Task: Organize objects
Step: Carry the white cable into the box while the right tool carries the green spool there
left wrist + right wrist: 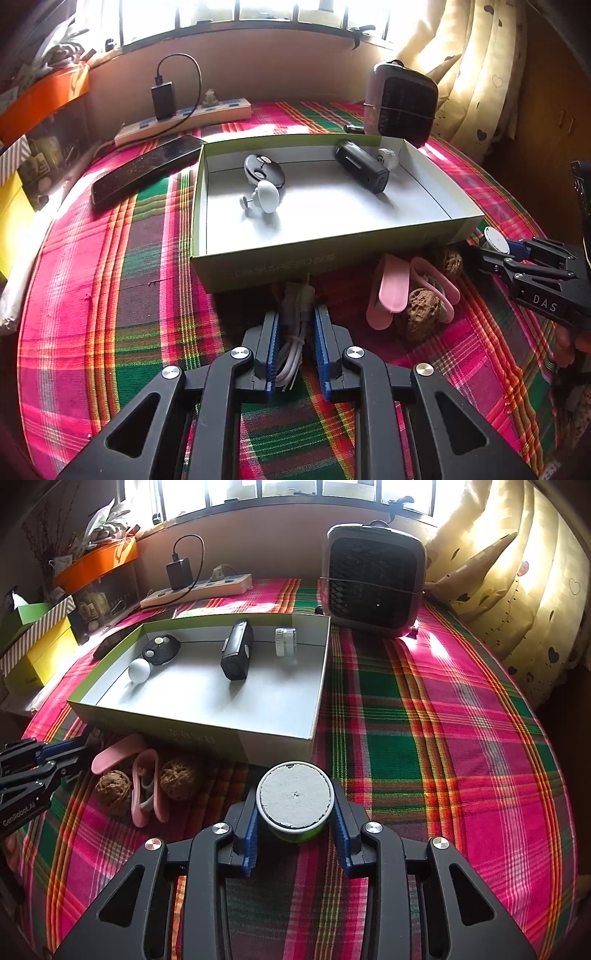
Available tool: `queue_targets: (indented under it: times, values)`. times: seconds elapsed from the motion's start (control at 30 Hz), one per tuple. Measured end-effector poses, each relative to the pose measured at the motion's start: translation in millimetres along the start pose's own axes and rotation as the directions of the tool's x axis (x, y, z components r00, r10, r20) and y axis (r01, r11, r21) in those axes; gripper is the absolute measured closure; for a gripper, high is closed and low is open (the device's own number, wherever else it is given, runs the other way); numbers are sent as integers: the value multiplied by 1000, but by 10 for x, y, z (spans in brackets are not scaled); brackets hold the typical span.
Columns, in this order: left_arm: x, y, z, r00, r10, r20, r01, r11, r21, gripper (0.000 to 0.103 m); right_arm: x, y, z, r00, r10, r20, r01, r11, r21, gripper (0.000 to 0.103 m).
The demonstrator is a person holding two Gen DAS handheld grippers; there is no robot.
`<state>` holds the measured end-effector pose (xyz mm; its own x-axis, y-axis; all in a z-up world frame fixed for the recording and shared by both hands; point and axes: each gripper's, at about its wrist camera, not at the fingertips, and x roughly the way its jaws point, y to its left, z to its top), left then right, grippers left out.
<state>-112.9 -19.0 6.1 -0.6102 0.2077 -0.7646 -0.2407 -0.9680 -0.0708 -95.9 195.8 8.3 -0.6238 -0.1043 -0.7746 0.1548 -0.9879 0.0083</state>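
My left gripper pinches a coiled white cable before the open box. My right gripper clamps a round green-sided tin near two walnuts.

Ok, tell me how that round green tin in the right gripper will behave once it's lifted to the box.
The round green tin looks rigid, so the right gripper probably won't crush it. The pads sit on its curved side wall, so it may twist or slip if jolted. Set down on its side in the box, it would likely roll; flat on its base it should stay put.
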Motion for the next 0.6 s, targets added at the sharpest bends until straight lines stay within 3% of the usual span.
queue_targets:
  times: [0.6]
  values:
    - [-20,34,-16,1000,27,5,-27,999,-31,87,-60,36,-35,1000,21,18,-21,1000,4,69]
